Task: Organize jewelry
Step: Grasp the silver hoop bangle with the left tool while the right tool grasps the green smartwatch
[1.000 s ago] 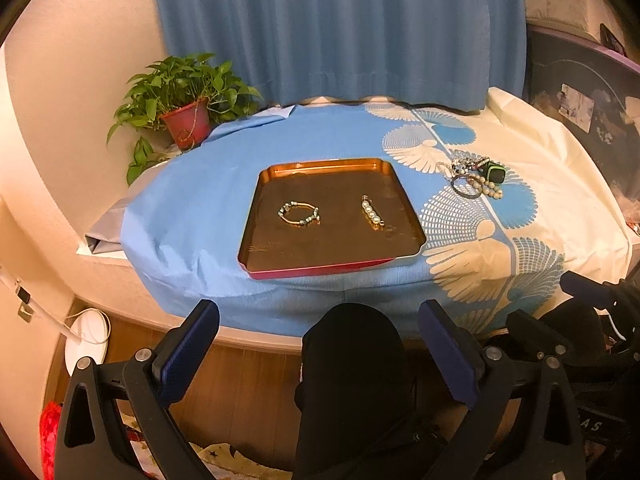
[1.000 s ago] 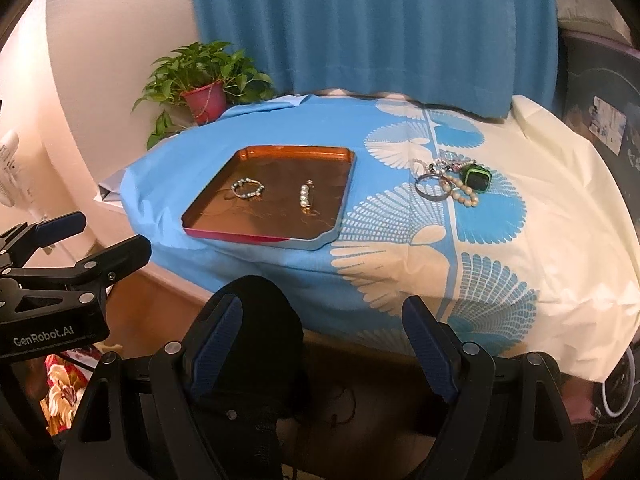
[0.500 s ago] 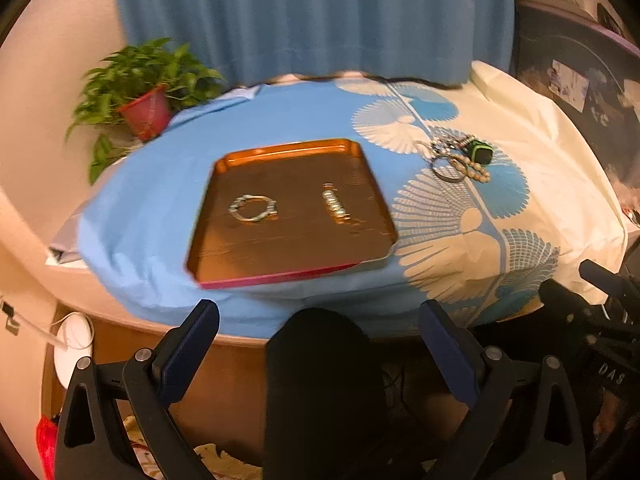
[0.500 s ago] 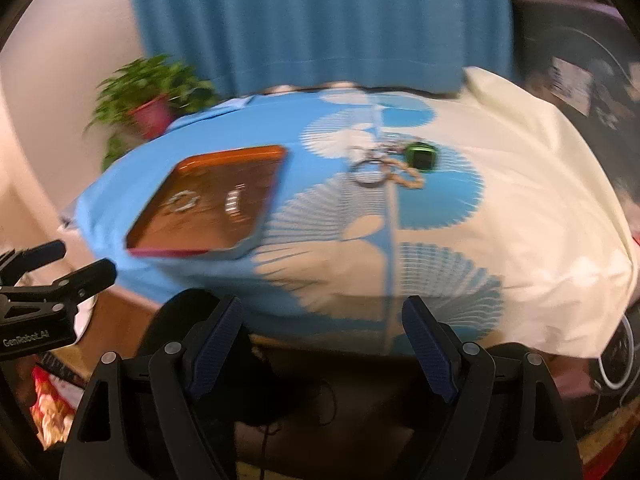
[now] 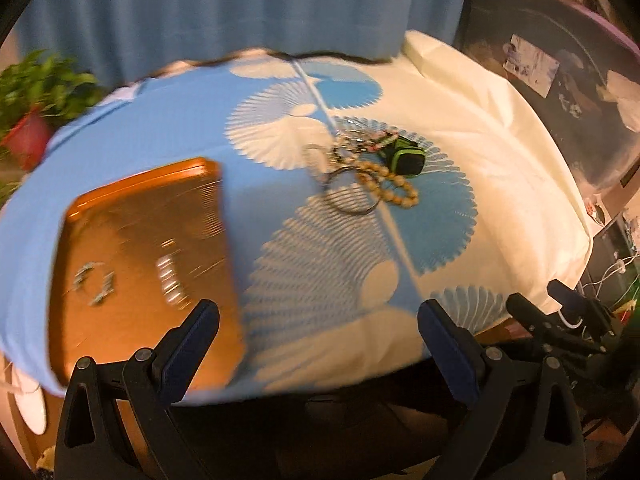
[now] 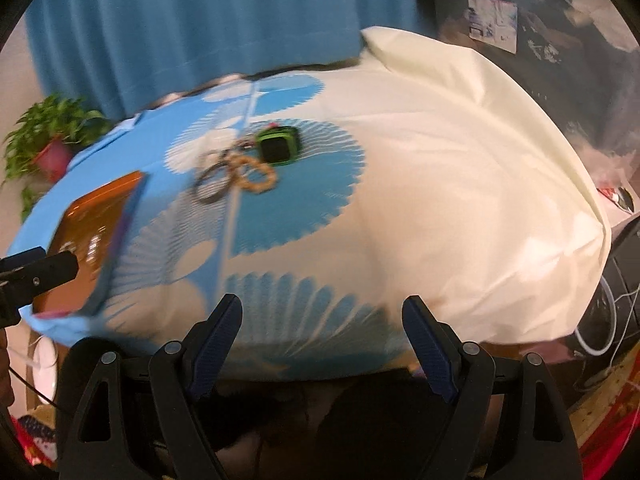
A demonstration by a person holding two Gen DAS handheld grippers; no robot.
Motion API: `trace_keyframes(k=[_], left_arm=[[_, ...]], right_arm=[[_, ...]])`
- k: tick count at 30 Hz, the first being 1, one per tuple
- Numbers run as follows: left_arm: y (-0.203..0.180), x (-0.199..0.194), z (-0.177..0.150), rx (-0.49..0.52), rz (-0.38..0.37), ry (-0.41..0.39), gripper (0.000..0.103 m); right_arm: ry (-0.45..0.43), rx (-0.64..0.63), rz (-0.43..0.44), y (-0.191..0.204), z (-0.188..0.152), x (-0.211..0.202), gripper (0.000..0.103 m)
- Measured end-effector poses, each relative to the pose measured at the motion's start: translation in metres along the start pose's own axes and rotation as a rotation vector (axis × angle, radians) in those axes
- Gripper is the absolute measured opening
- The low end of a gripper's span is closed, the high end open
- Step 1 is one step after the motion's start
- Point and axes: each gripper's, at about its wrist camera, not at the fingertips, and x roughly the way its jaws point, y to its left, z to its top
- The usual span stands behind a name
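A copper tray (image 5: 132, 196) (image 6: 84, 216) lies on the blue half of the cloth, with a beaded bracelet (image 5: 94, 284) and a pearl bar (image 5: 170, 280) in it. Further right sits a pile of loose jewelry: a metal ring (image 5: 348, 192) (image 6: 210, 184), a tan bead bracelet (image 5: 390, 188) (image 6: 256, 174) and a green-edged watch (image 5: 404, 156) (image 6: 278, 146). My left gripper (image 5: 318, 344) hangs open over the table's near edge, nothing between its fingers. My right gripper (image 6: 322, 344) is open too, well short of the pile.
A potted plant (image 5: 36, 112) (image 6: 52, 140) stands at the back left by the blue curtain (image 5: 240, 4). The right half of the cloth (image 6: 460, 200) is cream and drapes over the edge. Dark clutter and cables (image 5: 616, 272) lie beyond the right side.
Both grippers have swung right and come down closer to the table. The tray has slid to the left of each view and the jewelry pile now sits nearer the centre. Jaws stay open.
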Motion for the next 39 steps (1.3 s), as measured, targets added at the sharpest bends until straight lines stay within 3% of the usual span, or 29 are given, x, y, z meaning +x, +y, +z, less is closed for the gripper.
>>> trace_keyframes(k=[3, 8, 16, 20, 25, 39], left_arm=[[-0.011, 0.031, 0.027, -0.008, -0.041, 0.045, 0.098], [-0.023, 0.085, 0.062, -0.02, -0.049, 0.116, 0.098], [-0.017, 0.138, 0.092, -0.05, -0.063, 0.19, 0.098], [-0.007, 0.146, 0.098, -0.053, -0.02, 0.184, 0.098], [0.016, 0.147, 0.102, -0.1, -0.022, 0.182, 0.098], [0.042, 0.143, 0.098, -0.122, 0.03, 0.183, 0.1]], right_arm=[[0.008, -0.019, -0.025, -0.008, 0.02, 0.026, 0.082], [0.017, -0.049, -0.009, -0.014, 0.059, 0.072, 0.082], [0.024, -0.089, -0.007, -0.016, 0.1, 0.123, 0.082], [0.03, -0.094, -0.002, -0.015, 0.108, 0.136, 0.082], [0.03, -0.112, 0.013, -0.011, 0.111, 0.142, 0.082], [0.028, -0.118, 0.17, 0.029, 0.135, 0.164, 0.083]])
